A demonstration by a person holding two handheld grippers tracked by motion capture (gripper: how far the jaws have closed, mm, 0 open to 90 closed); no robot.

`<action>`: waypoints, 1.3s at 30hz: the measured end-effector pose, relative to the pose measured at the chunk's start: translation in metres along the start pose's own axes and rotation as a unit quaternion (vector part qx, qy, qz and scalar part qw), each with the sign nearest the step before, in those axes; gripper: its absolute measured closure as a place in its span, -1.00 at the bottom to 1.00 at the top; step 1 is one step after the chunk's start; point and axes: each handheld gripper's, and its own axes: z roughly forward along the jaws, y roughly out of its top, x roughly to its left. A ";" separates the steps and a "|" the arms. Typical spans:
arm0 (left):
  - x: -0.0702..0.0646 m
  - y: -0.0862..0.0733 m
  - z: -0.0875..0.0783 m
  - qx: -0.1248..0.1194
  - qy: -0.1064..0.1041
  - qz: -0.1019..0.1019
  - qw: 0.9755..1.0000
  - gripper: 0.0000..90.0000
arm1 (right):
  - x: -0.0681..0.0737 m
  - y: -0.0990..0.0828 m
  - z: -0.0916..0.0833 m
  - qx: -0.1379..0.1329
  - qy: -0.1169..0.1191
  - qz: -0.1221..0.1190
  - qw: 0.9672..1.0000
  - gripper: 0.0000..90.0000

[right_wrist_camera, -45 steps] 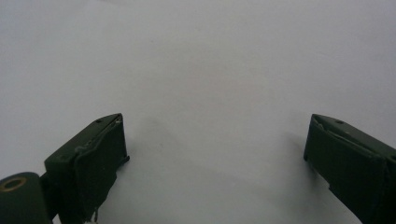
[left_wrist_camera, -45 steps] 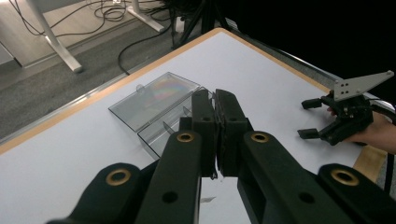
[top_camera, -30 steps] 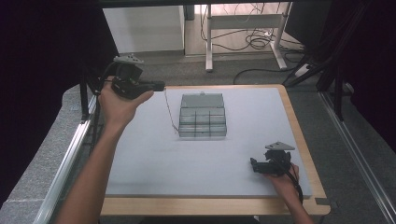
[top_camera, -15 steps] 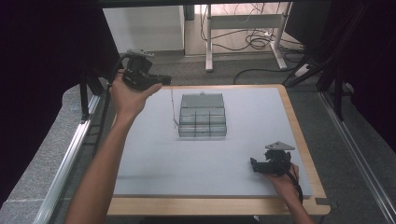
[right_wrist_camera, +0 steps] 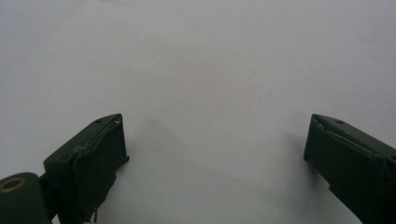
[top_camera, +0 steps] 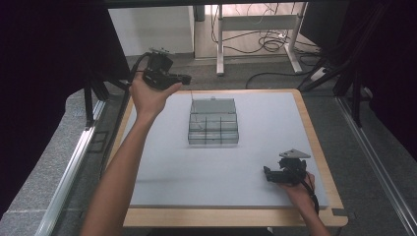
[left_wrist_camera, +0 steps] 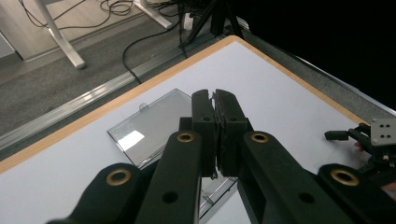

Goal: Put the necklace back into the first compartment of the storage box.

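Compartment box [top_camera: 213, 123], clear plastic with its lid swung open toward the far edge, lies on the grey mat [top_camera: 196, 172] a little beyond the table's middle; its dividers form small cells, and whether the cells hold anything cannot be made out.

At the left of the high view, the left hand [top_camera: 147, 96] holds the left gripper [top_camera: 184, 78] raised above the far left corner of the mat, with the forearm reaching in from the bottom edge. The tips point across toward the box and stand apart from it, touching nothing. In the left gripper view the two black jaws are pressed flat together with nothing caught between them (the pads meet along their full length), and the open lid [left_wrist_camera: 149, 123] lies on the mat beyond and below them. The wooden table border [left_wrist_camera: 116, 100] runs past the lid's far side.

At the middle, the box has bare mat on all sides.

At the right, the right gripper [top_camera: 268, 173] rests low on the mat near the front right corner, well apart from the box, held by the right hand [top_camera: 300, 189]. Its grey three-cornered plate [top_camera: 294, 154] faces up. In the right gripper view the jaws stand spread wide over bare grey surface, gripping nothing.
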 end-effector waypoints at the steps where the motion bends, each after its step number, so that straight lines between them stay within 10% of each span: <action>1: 0.001 0.000 0.001 0.000 0.002 -0.001 1.000 0.97 | 0.000 0.000 0.000 0.000 0.000 0.000 1.000 -0.88; 39: 0.036 -0.023 0.059 0.026 0.018 -0.038 0.999 0.97 | 0.000 0.000 0.001 0.000 0.002 0.000 1.000 -0.89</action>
